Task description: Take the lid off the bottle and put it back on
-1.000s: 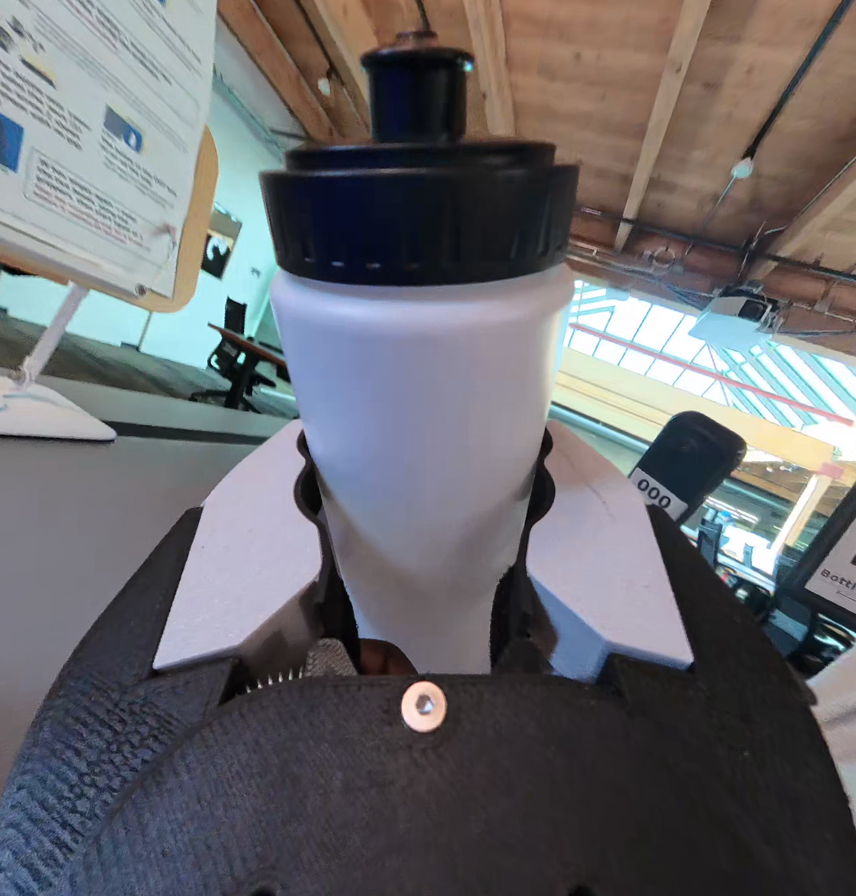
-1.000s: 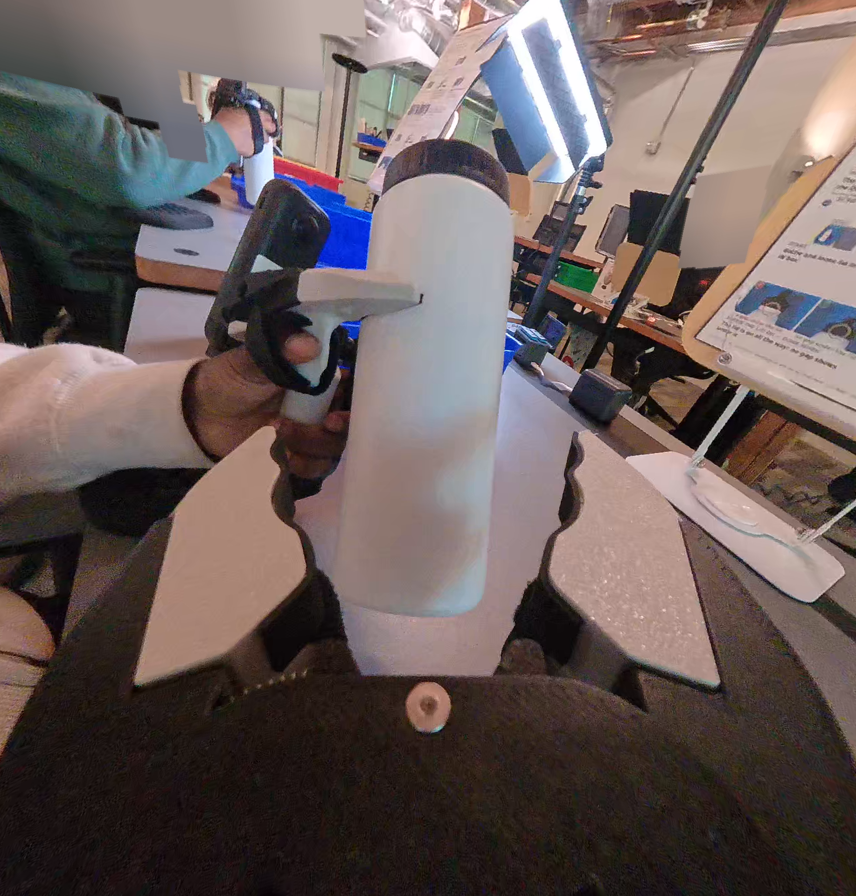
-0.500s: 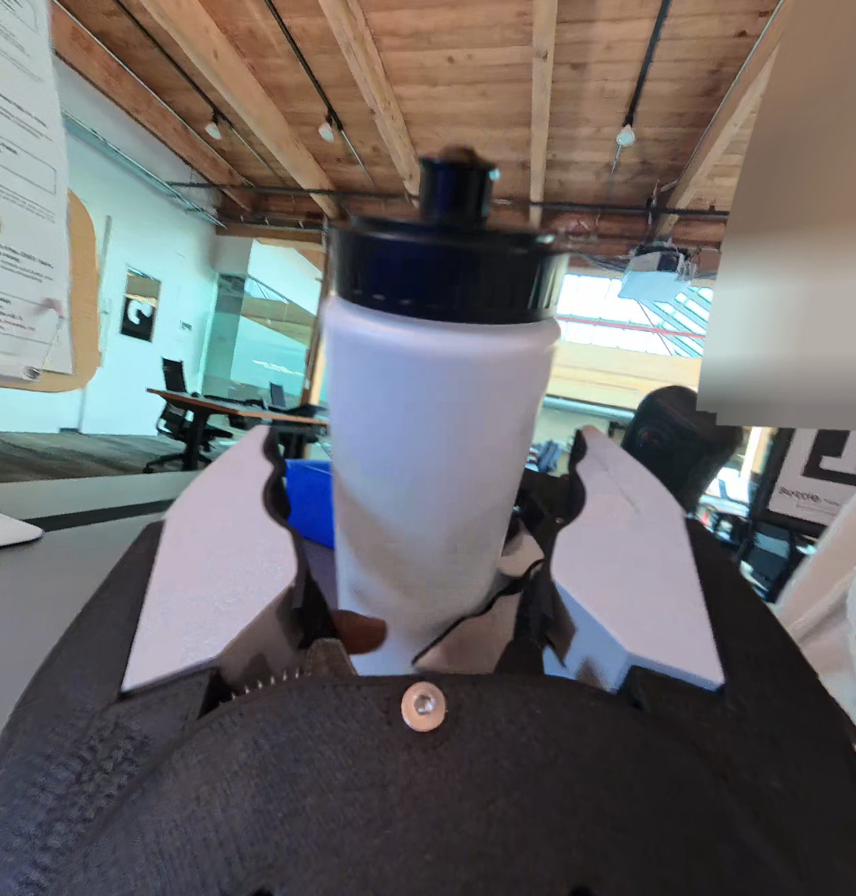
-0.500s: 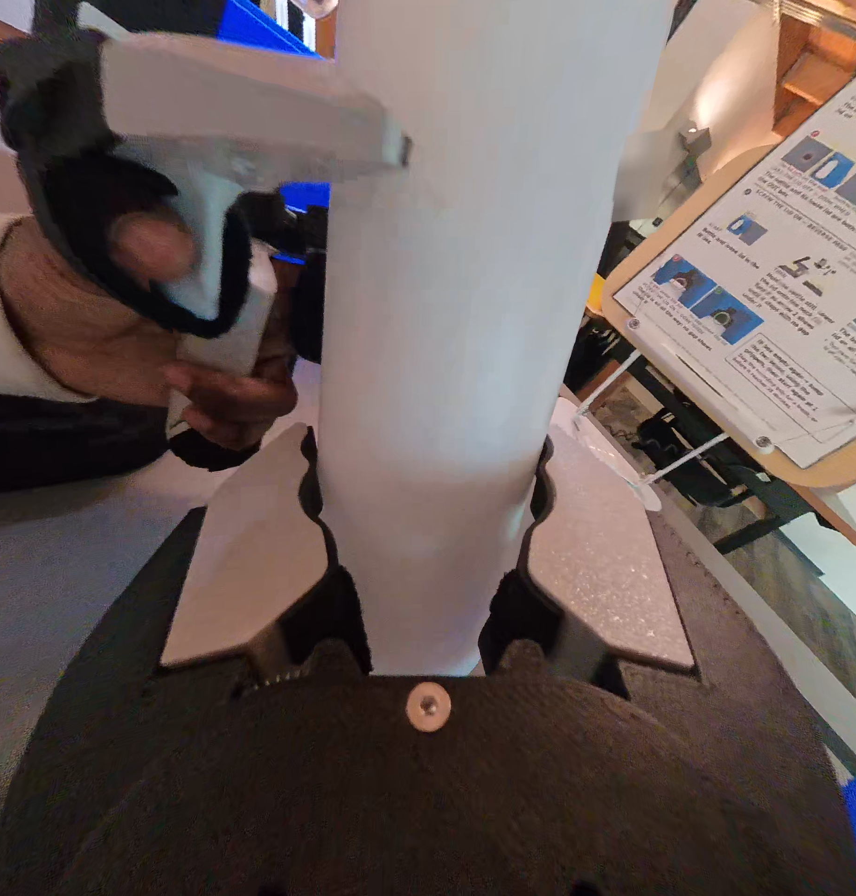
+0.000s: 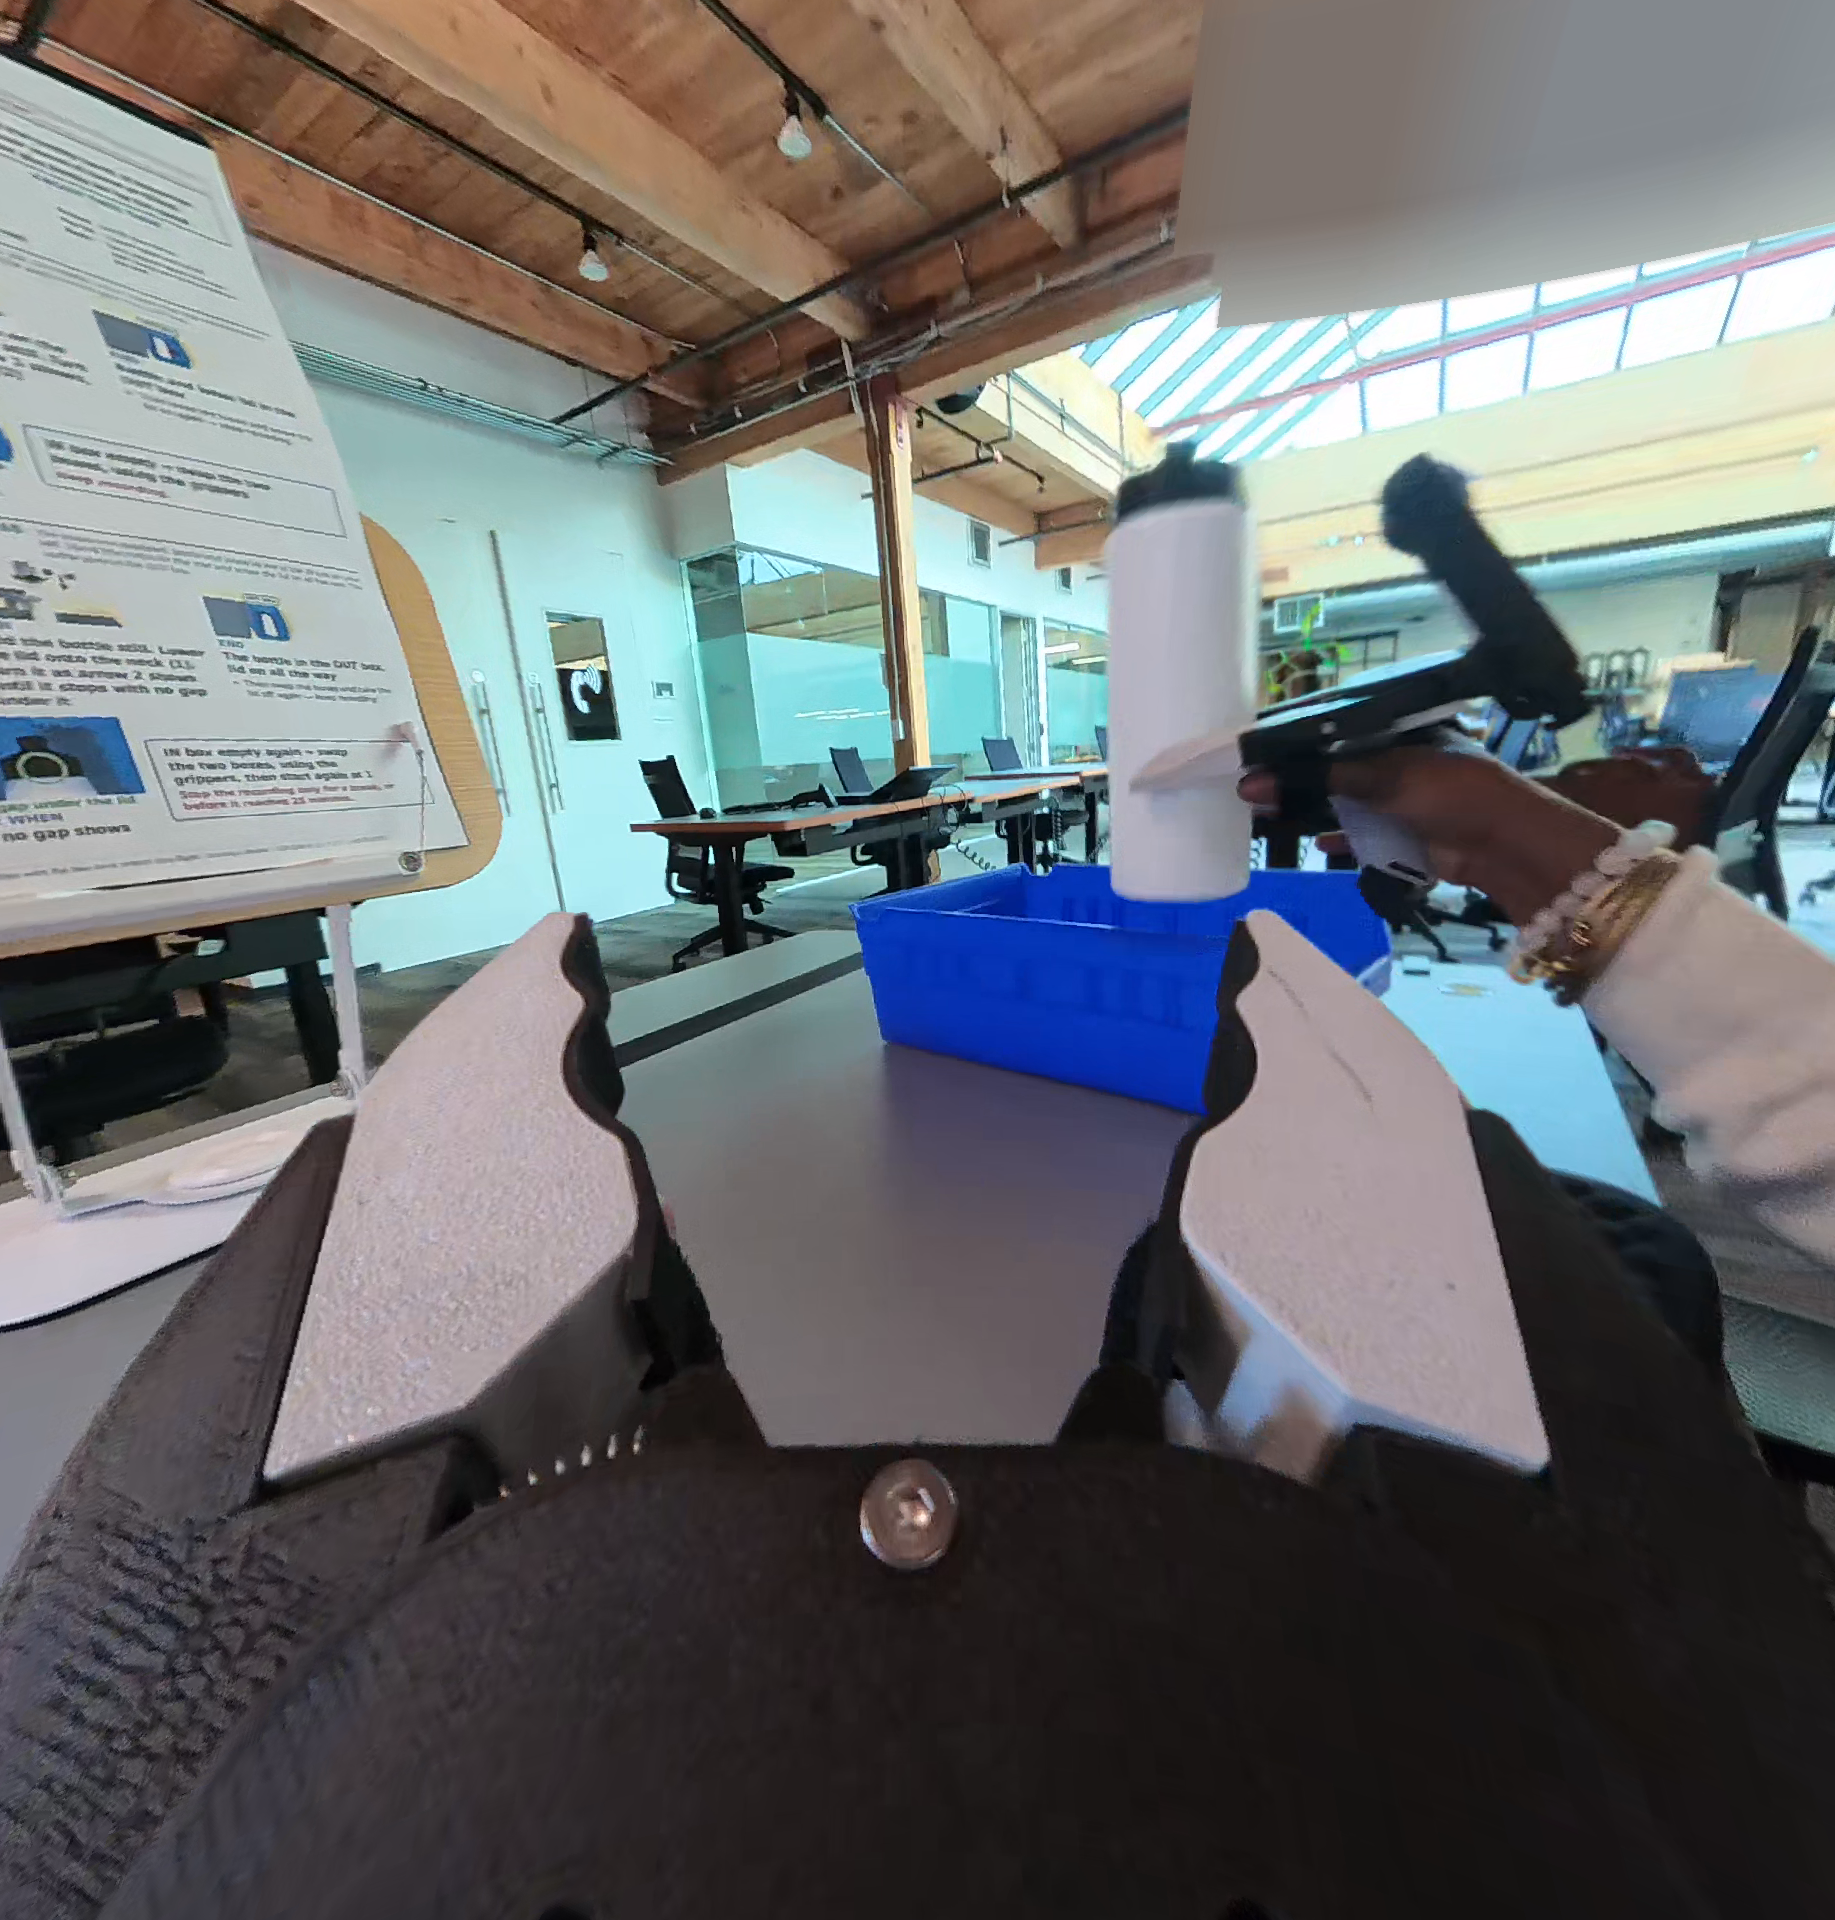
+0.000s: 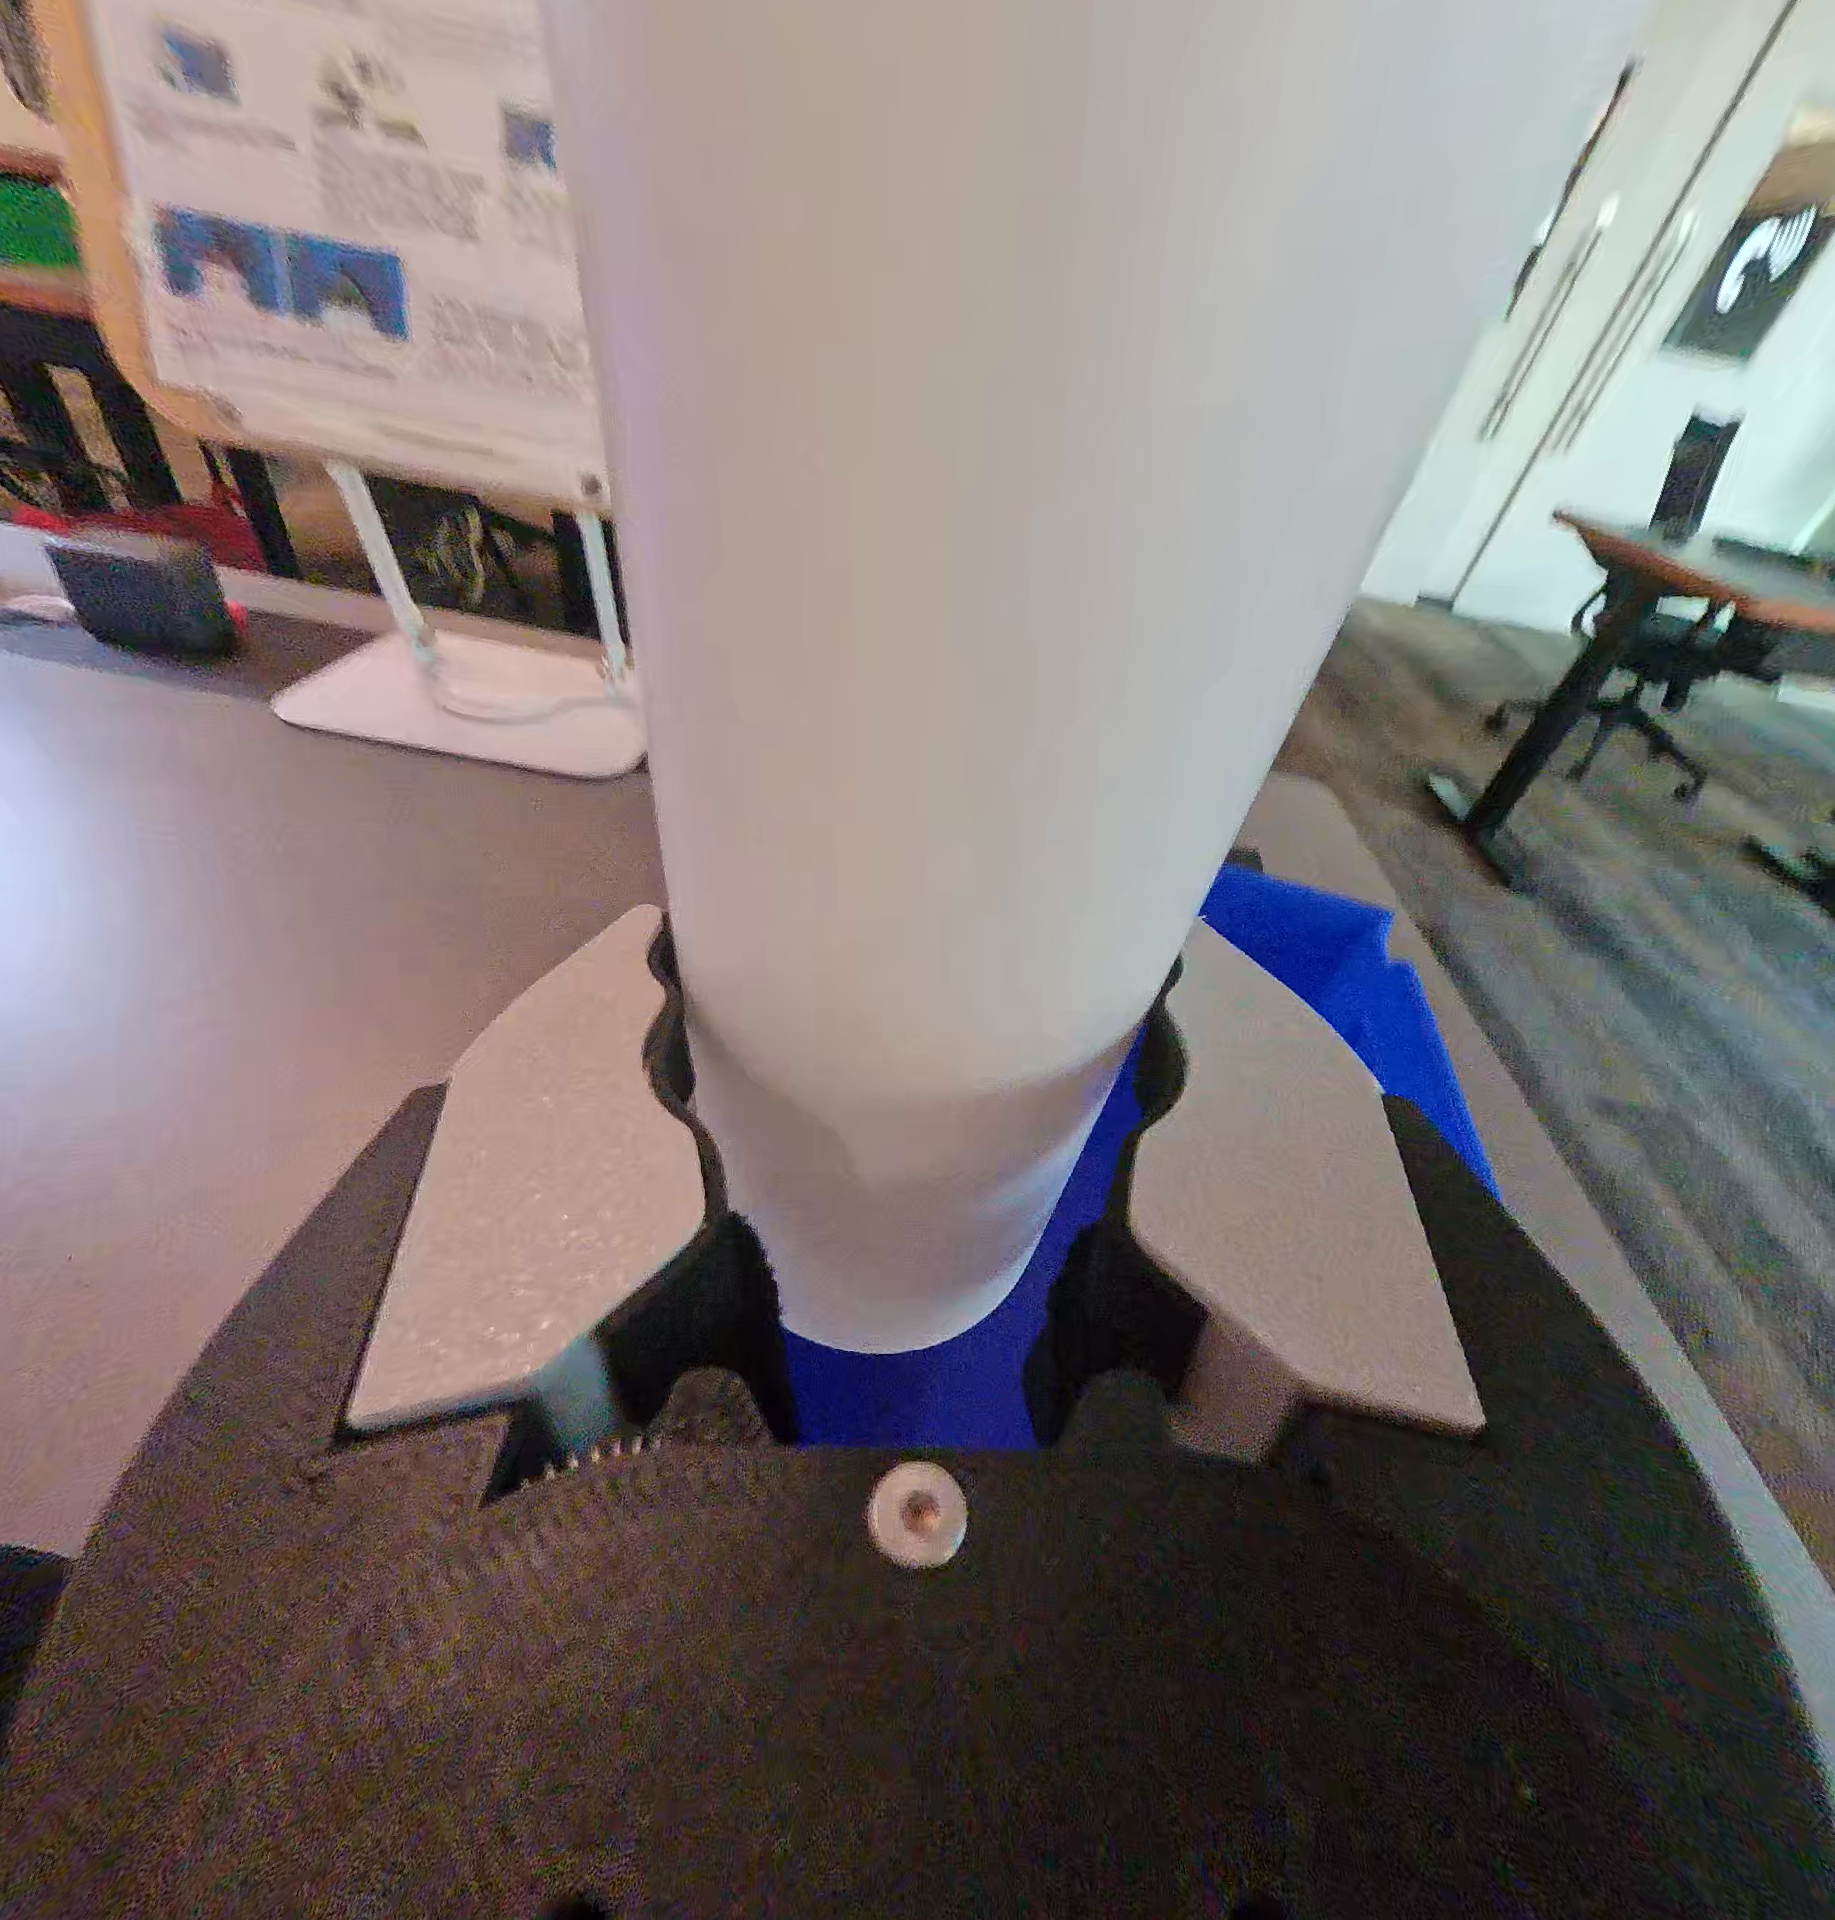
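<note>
The right claw (image 6: pixel 918 1101) grips the white bottle (image 5: pixel 1175 707) upright above the blue box (image 5: pixel 1038 987), black lid (image 5: pixel 1178 486) on. The left claw (image 5: pixel 908 1049) is wide open, empty, over the desk (image 5: pixel 892 1195).

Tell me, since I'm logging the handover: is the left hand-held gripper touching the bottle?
Apart. The left wrist view shows the left hand-held gripper open and empty, the bottle farther off.

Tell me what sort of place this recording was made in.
Most likely an open-plan office or lab in a converted industrial loft. Exposed timber ceiling beams run overhead, wooden desks with black swivel chairs stand before glass-walled rooms, and a printed instruction sheet on a white stand sits on the grey tabletop.
</note>
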Tool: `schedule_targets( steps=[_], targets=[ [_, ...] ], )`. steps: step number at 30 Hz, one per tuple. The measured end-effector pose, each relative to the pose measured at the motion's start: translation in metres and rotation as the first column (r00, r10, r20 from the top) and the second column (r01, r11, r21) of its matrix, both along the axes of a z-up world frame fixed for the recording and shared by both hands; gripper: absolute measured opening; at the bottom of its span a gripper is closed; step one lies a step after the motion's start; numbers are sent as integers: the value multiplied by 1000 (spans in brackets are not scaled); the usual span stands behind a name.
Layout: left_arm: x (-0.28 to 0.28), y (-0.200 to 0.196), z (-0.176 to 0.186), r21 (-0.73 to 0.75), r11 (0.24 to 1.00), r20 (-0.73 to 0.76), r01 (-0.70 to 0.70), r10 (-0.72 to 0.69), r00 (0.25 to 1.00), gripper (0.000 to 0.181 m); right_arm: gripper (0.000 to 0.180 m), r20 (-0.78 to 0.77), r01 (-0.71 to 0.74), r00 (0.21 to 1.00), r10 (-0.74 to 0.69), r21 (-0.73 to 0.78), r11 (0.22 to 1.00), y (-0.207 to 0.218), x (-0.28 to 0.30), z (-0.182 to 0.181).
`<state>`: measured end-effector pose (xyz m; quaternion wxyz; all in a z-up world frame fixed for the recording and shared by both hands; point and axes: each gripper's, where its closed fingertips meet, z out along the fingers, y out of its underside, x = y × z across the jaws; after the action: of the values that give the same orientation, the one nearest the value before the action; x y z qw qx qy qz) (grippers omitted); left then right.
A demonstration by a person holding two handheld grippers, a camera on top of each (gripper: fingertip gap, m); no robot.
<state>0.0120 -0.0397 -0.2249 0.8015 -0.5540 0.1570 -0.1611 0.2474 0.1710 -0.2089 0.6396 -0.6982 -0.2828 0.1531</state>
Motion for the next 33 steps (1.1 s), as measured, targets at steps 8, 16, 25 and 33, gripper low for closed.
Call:
schedule_targets(
  steps=[8, 16, 25, 33],
  targets=[
    [2, 2, -4, -16, 1000, -17, 4, -4, 1000, 109, 84, 236, 97, 971, 40, -543, 834, 35, 30, -110],
    [4, 4, -8, -32, 999, -45, 0, -2, 999, 106, 84, 301, 157, 952, 61, -646, 747, 51, 23, -149],
    [-2, -1, -5, -6, 998, -102, -69, 68, 992, 99, 64, 201, 132, 978, -58, -379, 916, 53, 21, -104],
    [-98, -70, 1, -74, 826, -237, -558, 529, 815, 92, 78, 78, -159, 985, 157, 22, 987, -51, 2, -50]
  ],
)
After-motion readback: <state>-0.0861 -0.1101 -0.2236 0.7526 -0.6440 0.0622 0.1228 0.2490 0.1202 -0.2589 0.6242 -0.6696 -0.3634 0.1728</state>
